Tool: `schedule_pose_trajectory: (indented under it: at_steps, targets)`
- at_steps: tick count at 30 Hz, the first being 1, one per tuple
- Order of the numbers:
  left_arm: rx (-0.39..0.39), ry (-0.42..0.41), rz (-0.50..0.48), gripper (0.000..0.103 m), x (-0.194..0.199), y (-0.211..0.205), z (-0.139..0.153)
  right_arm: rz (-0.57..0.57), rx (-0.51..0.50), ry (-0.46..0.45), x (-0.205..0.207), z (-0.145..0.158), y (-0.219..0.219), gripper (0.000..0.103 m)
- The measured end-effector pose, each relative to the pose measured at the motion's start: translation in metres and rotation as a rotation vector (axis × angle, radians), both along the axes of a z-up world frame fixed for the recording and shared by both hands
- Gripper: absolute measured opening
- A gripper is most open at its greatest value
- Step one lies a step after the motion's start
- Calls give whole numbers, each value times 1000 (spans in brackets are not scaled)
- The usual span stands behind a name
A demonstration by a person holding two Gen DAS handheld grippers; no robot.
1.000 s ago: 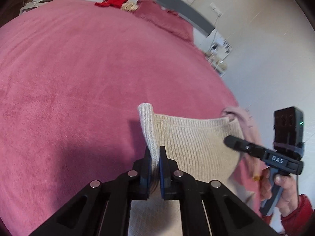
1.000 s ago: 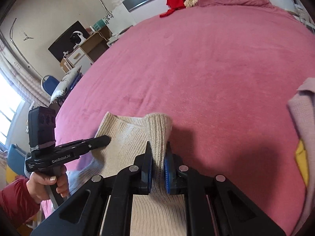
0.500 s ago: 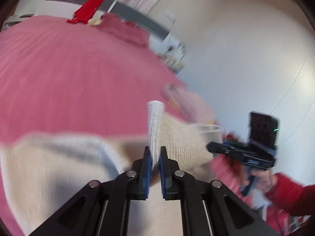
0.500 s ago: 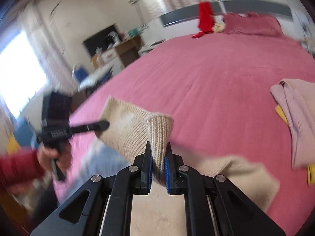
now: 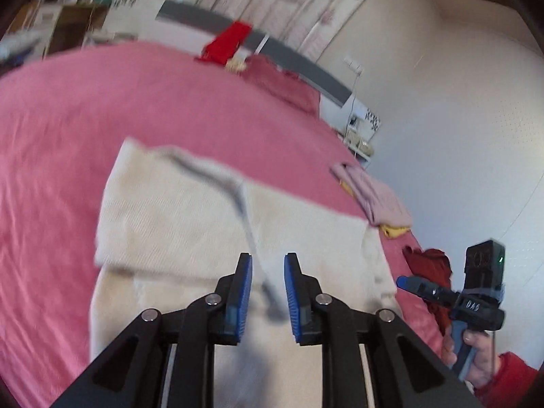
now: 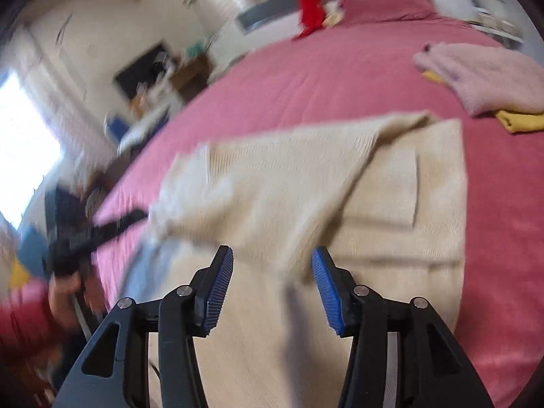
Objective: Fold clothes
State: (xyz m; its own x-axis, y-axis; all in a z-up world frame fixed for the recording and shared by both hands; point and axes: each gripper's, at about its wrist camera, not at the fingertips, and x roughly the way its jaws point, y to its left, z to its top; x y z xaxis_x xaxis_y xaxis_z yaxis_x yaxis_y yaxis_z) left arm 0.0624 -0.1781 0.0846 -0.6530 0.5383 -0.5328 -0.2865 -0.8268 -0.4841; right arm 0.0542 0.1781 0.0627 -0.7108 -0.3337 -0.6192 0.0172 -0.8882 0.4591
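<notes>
A cream knitted sweater (image 5: 190, 210) lies doubled over on the pink bed (image 5: 102, 102). My left gripper (image 5: 268, 289) hovers above its near part, jaws opening. A blurred strip of the sweater's edge drops through the gap, and neither blue pad presses on it. In the right wrist view the sweater (image 6: 391, 221) fills the middle, its upper layer blurred as it falls. My right gripper (image 6: 272, 285) stands over it, jaws opening wide, with nothing pinched. Each view shows the other tool in a hand: the right gripper (image 5: 418, 287) and the blurred left gripper (image 6: 102, 231).
A folded pale pink garment (image 6: 482, 74) lies on a yellow one (image 6: 520, 120) at the bed's right side. A dark red cloth (image 5: 431, 265) sits near the bed's right edge. A red garment (image 5: 227, 42) hangs at the headboard beside a pillow (image 5: 285, 85). Furniture stands left of the bed.
Both grippers pulled the sweater's ribbed edge back toward the near side, folding it over. Their pads were shut on the knit and have now parted, letting it go.
</notes>
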Motion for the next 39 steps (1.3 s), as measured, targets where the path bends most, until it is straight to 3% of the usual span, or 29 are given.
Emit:
schedule_pose_trajectory:
  at_steps: [3,6,8,10,12,14,16,20,23,26,28,30,32,34,36,39]
  targets:
    - [-45,37,-75,19,-19,44,11,-11,38,9,-33,7,-17,52]
    - [-150,19,-139,20,-42,93,-2,71,38,-5,-64,-1,-41,52]
    - [-259,-86,-93,19,-57,102,-30,97,87,-53,-80,-16,-55,50]
    - [-296,-158,-74,19,-60,92,-55,90,159,-132,-84,-35,-54,48]
    - [-210,-131,-104,19,-50,74,-59,97,207,-140,-72,-48,-43,43]
    - [-172,-138,-124,19,-44,63,-54,95,220,-129,-53,-48,-25,43]
    - [-126,-127,-131,20,-43,56,-46,66,138,-113,-43,-38,-6,46]
    - [-7,-64,-124,22,-59,60,-24,60,-175,-25,-50,-17,9,47]
    - [-117,-109,-86,22,-90,84,-32,83,-393,0,-73,-20,12,49]
    - [-166,-126,-75,21,-104,92,-42,22,-390,-100,-97,-44,15,49]
    - [-180,-128,-76,21,-108,92,-49,-29,-380,-141,-101,-60,24,30]
    - [-217,-118,-95,23,-101,95,-39,-66,-382,-134,-94,-59,30,31]
    - [-339,-83,-133,25,-85,101,-28,-90,-317,-138,-84,-46,26,39]
    - [-503,-14,-148,26,-61,109,-22,-91,-169,-142,-70,-29,17,54]
    - [-598,15,-168,26,-41,118,-24,-71,3,-153,-57,-19,0,56]
    - [-721,-41,-183,26,-31,134,-44,-17,275,-208,-45,-22,-29,56]
